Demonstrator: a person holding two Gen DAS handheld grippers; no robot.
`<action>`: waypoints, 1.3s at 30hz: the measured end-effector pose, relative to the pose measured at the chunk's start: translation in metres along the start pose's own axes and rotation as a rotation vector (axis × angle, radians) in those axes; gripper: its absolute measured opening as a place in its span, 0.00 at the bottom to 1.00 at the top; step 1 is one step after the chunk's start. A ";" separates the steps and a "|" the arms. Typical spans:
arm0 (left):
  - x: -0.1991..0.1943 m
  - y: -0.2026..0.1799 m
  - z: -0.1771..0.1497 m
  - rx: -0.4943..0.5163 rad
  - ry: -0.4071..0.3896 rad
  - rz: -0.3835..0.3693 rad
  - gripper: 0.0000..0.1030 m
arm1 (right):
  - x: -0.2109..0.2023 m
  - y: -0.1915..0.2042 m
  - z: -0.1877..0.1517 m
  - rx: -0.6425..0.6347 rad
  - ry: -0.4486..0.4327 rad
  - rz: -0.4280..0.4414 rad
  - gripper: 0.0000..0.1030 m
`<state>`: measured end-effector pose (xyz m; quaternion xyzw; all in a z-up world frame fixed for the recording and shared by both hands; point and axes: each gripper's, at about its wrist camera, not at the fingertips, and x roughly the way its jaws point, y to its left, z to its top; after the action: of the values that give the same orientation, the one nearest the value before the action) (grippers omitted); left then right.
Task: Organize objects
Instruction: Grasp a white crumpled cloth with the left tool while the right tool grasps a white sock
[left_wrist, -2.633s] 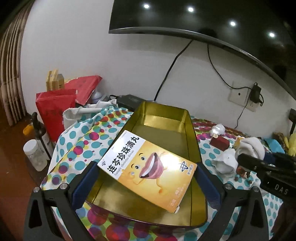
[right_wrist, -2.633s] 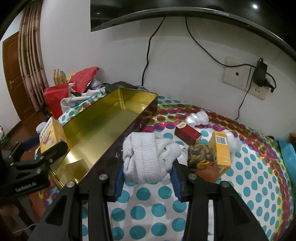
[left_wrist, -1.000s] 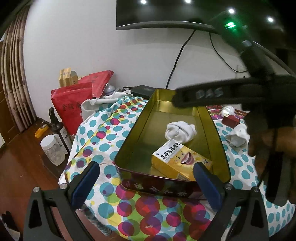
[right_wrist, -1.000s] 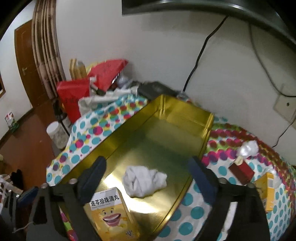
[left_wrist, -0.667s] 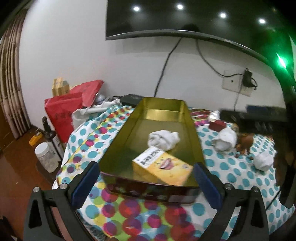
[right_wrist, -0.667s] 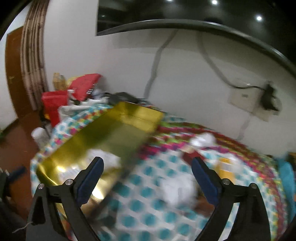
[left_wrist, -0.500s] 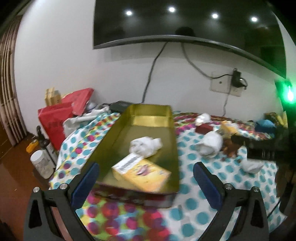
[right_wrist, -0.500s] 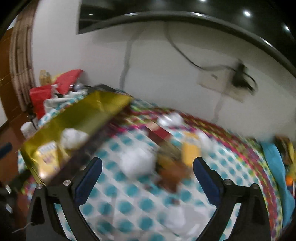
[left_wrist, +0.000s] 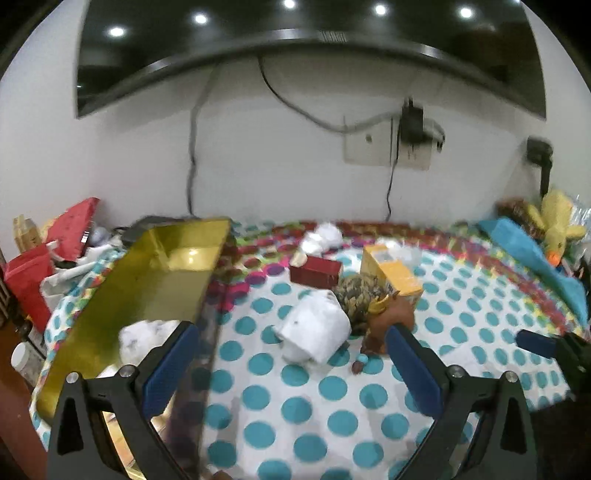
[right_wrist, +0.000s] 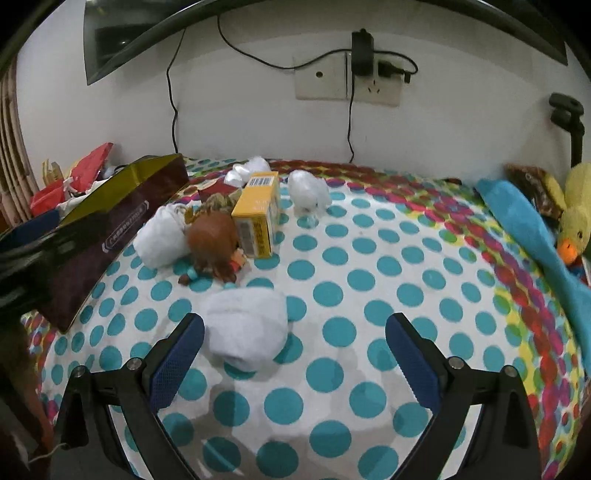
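Observation:
A gold tin tray (left_wrist: 173, 280) stands at the left of the polka-dot table, with a white sock (left_wrist: 142, 338) inside it; its dark outer wall shows in the right wrist view (right_wrist: 110, 229). My left gripper (left_wrist: 291, 363) is open and empty above the table, right of the tray, with a rolled white sock (left_wrist: 314, 330) ahead between its fingers. My right gripper (right_wrist: 293, 352) is open and empty, with a rolled white sock (right_wrist: 245, 336) just inside its left finger. A yellow box (right_wrist: 258, 214), a brown toy (right_wrist: 214, 240) and another white sock (right_wrist: 160, 236) cluster beyond.
A red box (left_wrist: 314, 271) and white wads (left_wrist: 321, 236) lie near the wall. A blue cloth (right_wrist: 532, 236) and a yellow duck plush (right_wrist: 576, 210) lie at the right edge. Red bags (left_wrist: 44, 251) stand left of the table. Cables hang from a wall socket (right_wrist: 347, 79).
Both grippers have swung right, away from the tray, to the loose objects on the table. The yellow box and sock let go earlier stay in the tray.

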<state>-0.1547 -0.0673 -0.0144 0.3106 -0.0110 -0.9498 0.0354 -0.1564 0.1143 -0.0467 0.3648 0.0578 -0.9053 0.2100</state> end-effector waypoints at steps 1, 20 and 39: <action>0.011 -0.002 0.002 0.003 0.017 0.007 1.00 | 0.000 0.001 -0.002 -0.001 0.000 0.003 0.95; 0.095 -0.016 0.000 0.077 0.217 0.095 0.97 | 0.010 0.000 -0.010 0.046 0.058 0.081 0.95; -0.005 -0.005 0.003 0.009 0.080 -0.036 0.40 | 0.019 0.020 0.000 -0.022 0.085 0.053 0.94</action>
<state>-0.1529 -0.0618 -0.0099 0.3486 -0.0083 -0.9371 0.0173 -0.1603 0.0892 -0.0590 0.4021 0.0669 -0.8823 0.2354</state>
